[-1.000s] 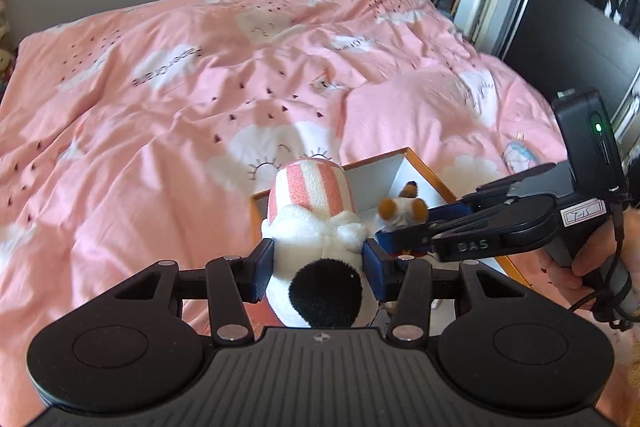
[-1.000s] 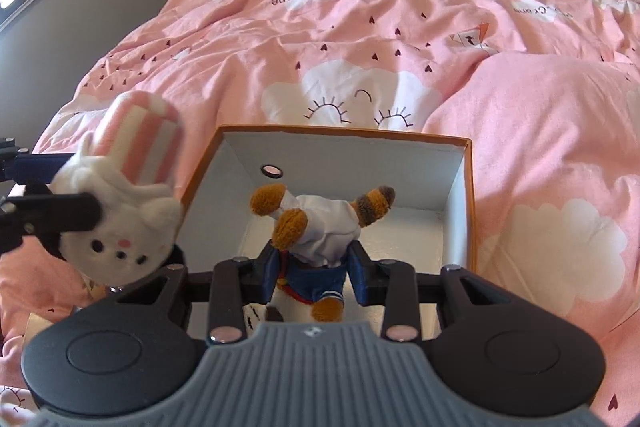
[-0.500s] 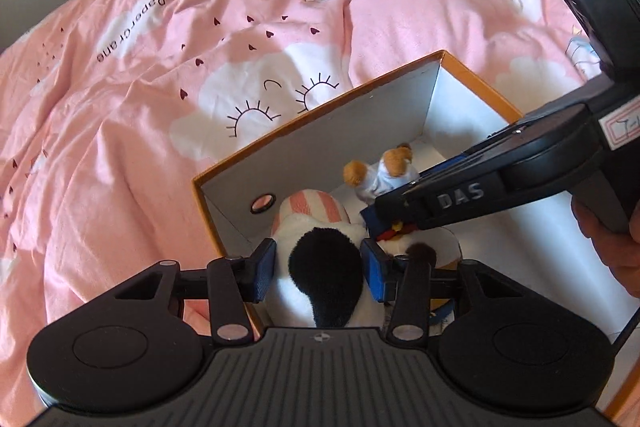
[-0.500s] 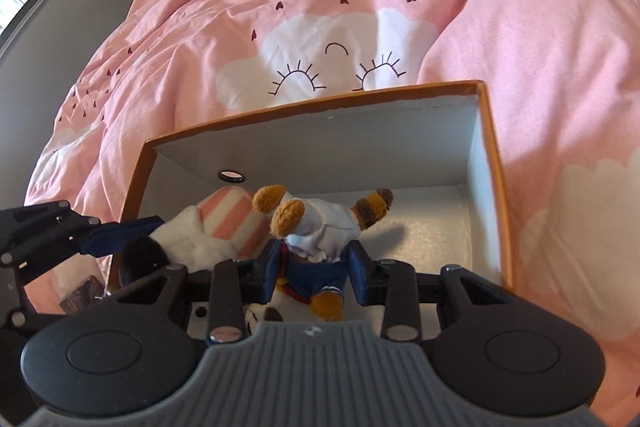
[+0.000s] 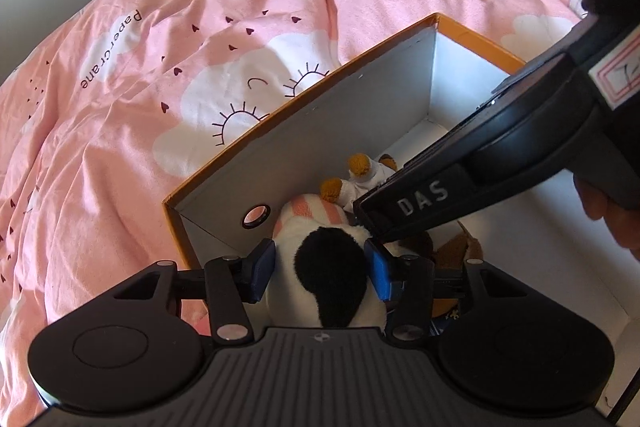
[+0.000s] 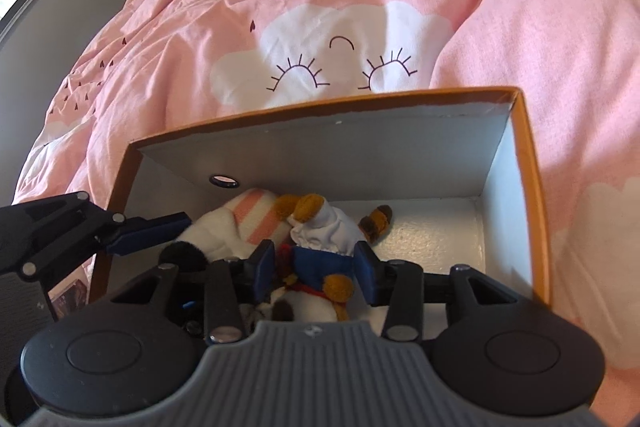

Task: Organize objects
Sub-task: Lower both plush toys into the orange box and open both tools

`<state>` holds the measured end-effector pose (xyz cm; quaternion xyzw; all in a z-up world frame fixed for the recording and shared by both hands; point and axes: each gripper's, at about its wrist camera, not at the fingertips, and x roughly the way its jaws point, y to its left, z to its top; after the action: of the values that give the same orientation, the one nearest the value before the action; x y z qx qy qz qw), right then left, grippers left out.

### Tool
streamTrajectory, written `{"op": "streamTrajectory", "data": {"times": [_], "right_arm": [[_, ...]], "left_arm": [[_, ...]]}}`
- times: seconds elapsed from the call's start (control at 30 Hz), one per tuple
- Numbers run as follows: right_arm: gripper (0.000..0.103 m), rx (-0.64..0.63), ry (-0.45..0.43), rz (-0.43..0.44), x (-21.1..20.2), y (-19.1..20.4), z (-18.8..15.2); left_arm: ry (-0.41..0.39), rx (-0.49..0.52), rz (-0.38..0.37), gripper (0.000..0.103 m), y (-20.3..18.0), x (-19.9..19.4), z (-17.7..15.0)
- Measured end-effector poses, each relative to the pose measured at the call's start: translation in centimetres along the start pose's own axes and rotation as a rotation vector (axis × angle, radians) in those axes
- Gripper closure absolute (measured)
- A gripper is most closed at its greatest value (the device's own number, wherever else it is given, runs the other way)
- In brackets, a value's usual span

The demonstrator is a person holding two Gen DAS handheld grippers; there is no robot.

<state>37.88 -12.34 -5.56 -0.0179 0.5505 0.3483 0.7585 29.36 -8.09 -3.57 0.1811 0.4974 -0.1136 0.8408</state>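
Nearest in the left wrist view, the left tongs reach down into the box at its near left corner, with the white plush rabbit between their blue pads. The jaws are opening, with a sliver of space between the left pad and the plush; the right pad sits against its side. The rabbit's pink-striped end lies close to the left end wall, below a round hole in the far wall.

In the right wrist view, the right tongs are also inside the box, straddling the toy dog in a blue and white outfit. These jaws are opening too, and both pads stand slightly off the toy. The dog lies on the box floor, touching the rabbit on its left.

To the right of the dog the white floor of the box is bare up to the right end wall, the widest free room inside. The orange rim runs all round, with the tall grey far wall behind the toys.

Beyond the box, the bed spreads out under a pink cover with cloud prints, rumpled and rising into a fold at the far right.
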Motion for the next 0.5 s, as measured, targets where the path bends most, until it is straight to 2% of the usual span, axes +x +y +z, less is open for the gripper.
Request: {"op": "streamTrajectory", "data": {"times": [0.27,0.33,0.37,0.4,0.47,0.5], "right_arm": [[0.057,-0.105,0.014,0.001,-3.4,0.6,-2.3],[0.057,-0.147,0.029,0.0,-3.3,0.9,-3.1],[0.057,-0.17,0.037,-0.007,-3.1,1.0,-3.6],[0.057,-0.185,0.043,-0.013,-2.8,1.1,-4.0],[0.052,-0.202,0.057,-0.017,-2.2,1.3,-4.6],[0.046,-0.207,0.062,-0.016,-1.8,1.4,-4.9]], "left_arm": [[-0.049,0.131,-0.104,0.045,0.6,-3.2,-0.5],[-0.063,0.171,-0.105,0.052,0.3,-3.2,-0.7],[-0.062,0.187,-0.108,0.059,0.2,-3.0,-0.7],[-0.054,0.188,-0.107,0.071,0.1,-2.6,-0.7],[-0.038,0.154,-0.117,0.075,0.3,-1.8,-0.6],[-0.036,0.124,-0.121,0.076,0.4,-1.8,-0.6]]}}
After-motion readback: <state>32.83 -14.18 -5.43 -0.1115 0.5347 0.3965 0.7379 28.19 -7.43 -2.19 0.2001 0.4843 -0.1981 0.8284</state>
